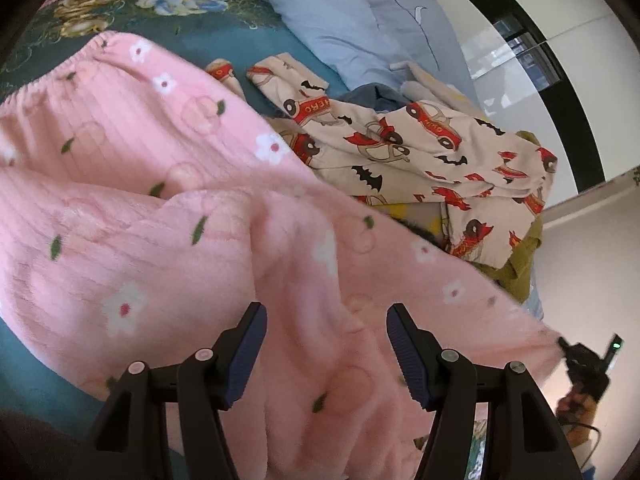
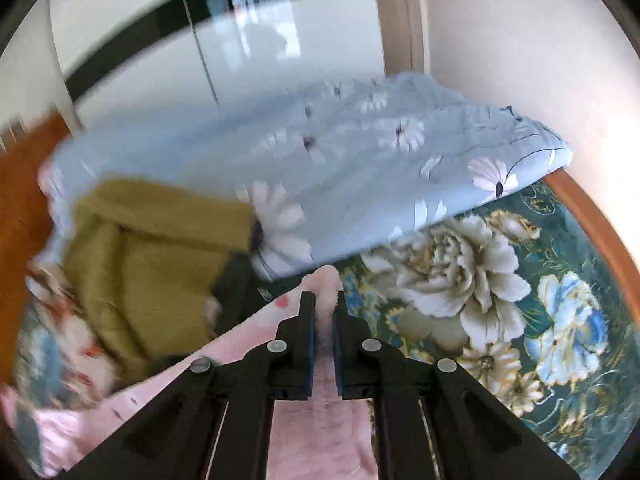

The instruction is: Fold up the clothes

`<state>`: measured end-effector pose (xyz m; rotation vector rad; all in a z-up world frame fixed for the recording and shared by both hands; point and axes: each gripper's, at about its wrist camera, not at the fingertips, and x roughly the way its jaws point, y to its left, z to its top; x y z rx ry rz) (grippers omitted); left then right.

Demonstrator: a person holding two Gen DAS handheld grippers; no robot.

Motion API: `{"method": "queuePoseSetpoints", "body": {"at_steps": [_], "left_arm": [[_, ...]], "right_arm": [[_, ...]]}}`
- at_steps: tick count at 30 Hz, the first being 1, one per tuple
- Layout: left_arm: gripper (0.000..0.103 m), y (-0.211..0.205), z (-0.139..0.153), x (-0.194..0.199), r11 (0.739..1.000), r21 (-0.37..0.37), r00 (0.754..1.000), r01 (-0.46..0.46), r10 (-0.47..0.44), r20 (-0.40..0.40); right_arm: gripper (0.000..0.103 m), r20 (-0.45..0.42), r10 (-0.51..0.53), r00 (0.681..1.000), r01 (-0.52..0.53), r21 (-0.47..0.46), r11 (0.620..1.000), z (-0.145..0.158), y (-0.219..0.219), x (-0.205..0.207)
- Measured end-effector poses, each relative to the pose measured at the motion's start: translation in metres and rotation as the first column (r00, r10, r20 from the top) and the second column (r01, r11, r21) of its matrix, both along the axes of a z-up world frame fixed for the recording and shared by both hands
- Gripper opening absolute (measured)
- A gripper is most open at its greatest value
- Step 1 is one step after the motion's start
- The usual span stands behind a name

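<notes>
Pink floral fleece garment lies spread across the teal flowered bedsheet, one corner pulled taut toward the right gripper, whose fingers are clamped together on that pink edge. Left gripper hovers just above the fleece, fingers spread apart, holding nothing. Fire-truck print garment and mustard cloth sit piled beyond it, next to the light-blue daisy quilt.

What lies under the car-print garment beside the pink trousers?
Under the car-print garment, an olive-green cloth shows at its lower edge, a yellow-patterned item peeks out near the pink trousers, and dark blue fabric shows behind it. How far each extends underneath is covered.
</notes>
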<state>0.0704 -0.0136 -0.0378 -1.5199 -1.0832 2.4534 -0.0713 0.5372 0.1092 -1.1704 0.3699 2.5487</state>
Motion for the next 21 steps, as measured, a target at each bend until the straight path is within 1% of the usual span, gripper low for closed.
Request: {"method": "queuePoseSetpoints", "body": {"at_steps": [2, 4, 5, 6, 7, 8, 9, 10, 11, 12, 13, 14, 15, 16, 18, 20, 21], "left_arm": [[0.066, 0.000, -0.002, -0.001, 1.000, 0.008, 1.000, -0.001, 0.001, 0.005], [0.066, -0.002, -0.004, -0.002, 1.000, 0.024, 1.000, -0.005, 0.005, 0.005], [0.066, -0.004, -0.004, -0.002, 0.999, 0.036, 1.000, -0.009, 0.009, 0.004], [0.066, -0.006, -0.005, -0.002, 0.999, 0.051, 1.000, -0.016, 0.016, 0.002], [0.066, -0.008, -0.005, -0.002, 0.998, 0.067, 1.000, -0.023, 0.023, 0.000], [0.066, -0.010, -0.005, -0.002, 0.996, 0.081, 1.000, -0.028, 0.029, -0.002], [0.066, -0.012, -0.005, -0.002, 0.995, 0.094, 0.999, -0.034, 0.035, -0.005], [0.066, -0.014, -0.004, -0.002, 0.993, 0.111, 0.999, -0.040, 0.041, -0.009], [0.066, -0.018, -0.003, -0.001, 0.989, 0.141, 0.998, -0.051, 0.054, -0.016], [0.066, -0.024, -0.002, 0.000, 0.982, 0.176, 0.997, -0.064, 0.069, -0.023], [0.066, -0.029, -0.001, 0.000, 0.975, 0.209, 0.996, -0.076, 0.083, -0.027], [0.066, -0.037, 0.001, 0.002, 0.962, 0.256, 0.994, -0.091, 0.102, -0.031], [0.066, -0.048, 0.005, 0.004, 0.952, 0.289, 0.993, -0.099, 0.115, -0.040], [0.066, -0.059, 0.010, 0.005, 0.943, 0.317, 0.991, -0.102, 0.124, -0.052], [0.066, -0.092, 0.024, 0.012, 0.932, 0.339, 0.983, -0.128, 0.166, -0.084], [0.067, -0.138, 0.038, 0.023, 0.926, 0.333, 0.967, -0.180, 0.228, -0.112], [0.071, -0.158, 0.036, 0.030, 0.928, 0.302, 0.962, -0.217, 0.255, -0.094]], "right_arm": [[0.008, 0.059, -0.002, 0.998, 0.000, 0.029, 1.000, -0.022, -0.009, -0.011], [0.009, 0.108, -0.016, 0.994, 0.012, 0.039, 0.999, -0.039, -0.014, -0.014], [0.010, 0.113, -0.013, 0.994, 0.009, 0.037, 0.999, -0.041, -0.015, -0.012], [0.013, 0.118, -0.010, 0.993, 0.005, 0.038, 0.999, -0.042, -0.015, -0.010], [0.028, 0.122, -0.006, 0.993, -0.001, 0.059, 0.998, -0.040, -0.017, -0.008], [0.040, 0.124, -0.008, 0.992, -0.004, 0.094, 0.996, -0.036, -0.018, -0.006], [0.061, 0.110, -0.013, 0.994, 0.000, 0.117, 0.993, -0.029, -0.019, -0.002], [0.066, 0.096, -0.017, 0.995, 0.003, 0.141, 0.990, -0.022, -0.020, 0.003], [0.066, 0.080, -0.020, 0.997, 0.007, 0.159, 0.987, -0.015, -0.021, 0.009], [0.066, 0.055, -0.016, 0.998, 0.008, 0.142, 0.990, -0.007, -0.025, 0.020], [0.066, 0.031, 0.004, 1.000, -0.007, 0.085, 0.996, -0.004, -0.030, 0.036], [0.066, 0.019, 0.053, 0.998, -0.053, -0.016, 0.998, -0.009, -0.038, 0.054], [0.067, 0.009, 0.099, 0.995, -0.098, -0.113, 0.989, -0.015, -0.047, 0.072], [0.069, 0.031, 0.140, 0.990, -0.131, -0.192, 0.973, -0.030, -0.057, 0.087], [0.069, 0.067, 0.222, 0.973, -0.187, -0.341, 0.921, -0.060, -0.080, 0.118], [0.069, 0.128, 0.280, 0.951, -0.202, -0.426, 0.882, -0.098, -0.110, 0.145], [0.069, 0.159, 0.301, 0.940, -0.200, -0.459, 0.866, -0.114, -0.125, 0.156]]}}
